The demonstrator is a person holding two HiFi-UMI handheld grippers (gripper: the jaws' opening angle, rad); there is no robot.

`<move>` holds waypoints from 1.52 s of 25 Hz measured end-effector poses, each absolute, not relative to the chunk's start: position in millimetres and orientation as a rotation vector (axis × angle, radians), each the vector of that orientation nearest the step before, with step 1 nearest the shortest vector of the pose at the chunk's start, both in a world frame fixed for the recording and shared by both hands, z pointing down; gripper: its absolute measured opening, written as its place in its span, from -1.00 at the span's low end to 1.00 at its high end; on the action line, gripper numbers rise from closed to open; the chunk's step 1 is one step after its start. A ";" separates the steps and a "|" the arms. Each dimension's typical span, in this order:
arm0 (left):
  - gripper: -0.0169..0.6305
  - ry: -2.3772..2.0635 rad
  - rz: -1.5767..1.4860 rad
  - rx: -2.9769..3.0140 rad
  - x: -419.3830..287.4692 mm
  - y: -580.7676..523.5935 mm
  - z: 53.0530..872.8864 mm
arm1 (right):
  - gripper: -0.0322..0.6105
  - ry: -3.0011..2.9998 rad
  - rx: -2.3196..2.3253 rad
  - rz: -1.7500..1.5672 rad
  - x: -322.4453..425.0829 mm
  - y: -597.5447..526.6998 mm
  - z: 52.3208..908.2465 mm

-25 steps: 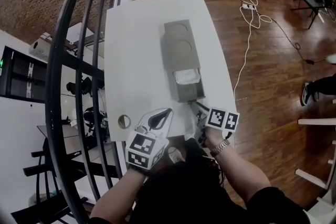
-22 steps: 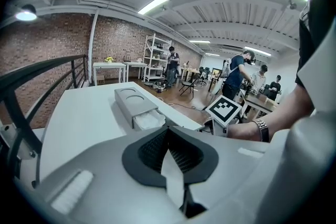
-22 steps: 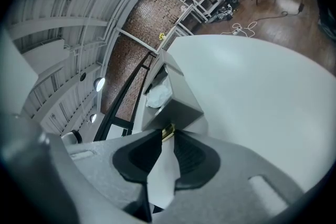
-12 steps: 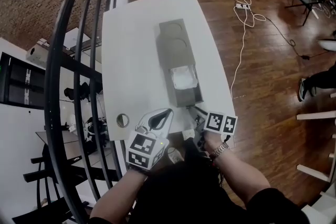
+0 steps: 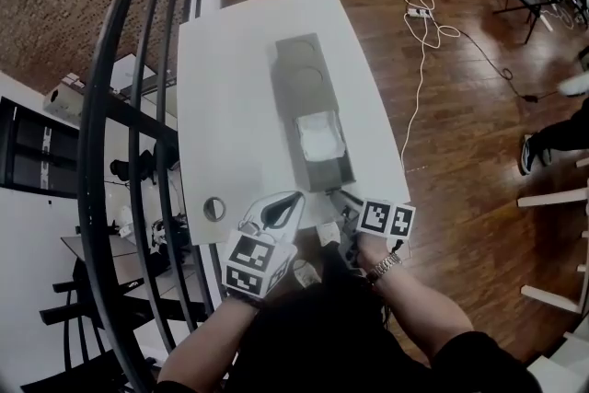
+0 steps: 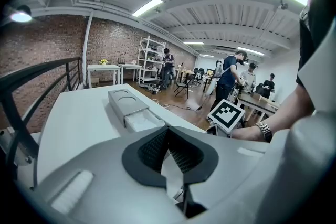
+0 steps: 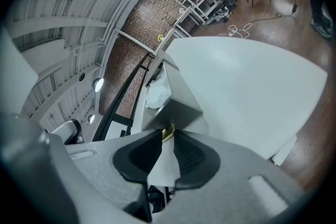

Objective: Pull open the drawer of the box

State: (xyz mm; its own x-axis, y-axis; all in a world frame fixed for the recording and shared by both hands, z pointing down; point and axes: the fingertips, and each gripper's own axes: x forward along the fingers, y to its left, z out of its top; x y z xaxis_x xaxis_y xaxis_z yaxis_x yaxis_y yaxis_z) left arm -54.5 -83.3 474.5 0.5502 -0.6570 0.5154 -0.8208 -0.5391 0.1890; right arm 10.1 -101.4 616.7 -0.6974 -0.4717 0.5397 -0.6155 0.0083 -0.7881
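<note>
Head view shows the drawer [image 5: 324,163] further out of the box [image 5: 301,74] on the bench [image 5: 230,106] than a second ago, your right claw [image 7: 168,134] clamped on its brass knob [image 7: 167,131], so the pull is working; a crumpled white wad [image 5: 319,135] lies inside, while your left claw [image 6: 167,130] sits pinched together, empty.

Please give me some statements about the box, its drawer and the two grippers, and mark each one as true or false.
1. The drawer of the grey box stands partly pulled out. True.
2. The drawer is empty. False: crumpled white material lies in it.
3. The right gripper has its fingers closed on the drawer's brass knob. True.
4. The left gripper holds the box. False: it is apart from the box, shut on nothing.
5. The top of the box has two round recesses. True.
</note>
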 end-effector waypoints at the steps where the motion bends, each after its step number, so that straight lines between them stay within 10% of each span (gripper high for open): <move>1: -0.90 -1.200 0.544 2.380 -54.8 -82.8 474.0 | -0.71 -2.139 1.164 1.786 10.2 -100.5 616.5; 38: -0.90 -1.165 0.552 2.401 -51.6 -73.4 473.7 | -0.56 -2.117 1.173 1.812 14.5 -82.4 620.6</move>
State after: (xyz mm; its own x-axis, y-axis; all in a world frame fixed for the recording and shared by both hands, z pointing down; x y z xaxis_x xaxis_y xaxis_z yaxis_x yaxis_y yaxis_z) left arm -51.6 -73.4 473.7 0.5714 -0.6391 0.5147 -0.8031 -0.5644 0.1908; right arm 14.5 -82.4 620.6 -0.6930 -0.4712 0.5457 -0.6119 -0.0158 -0.7908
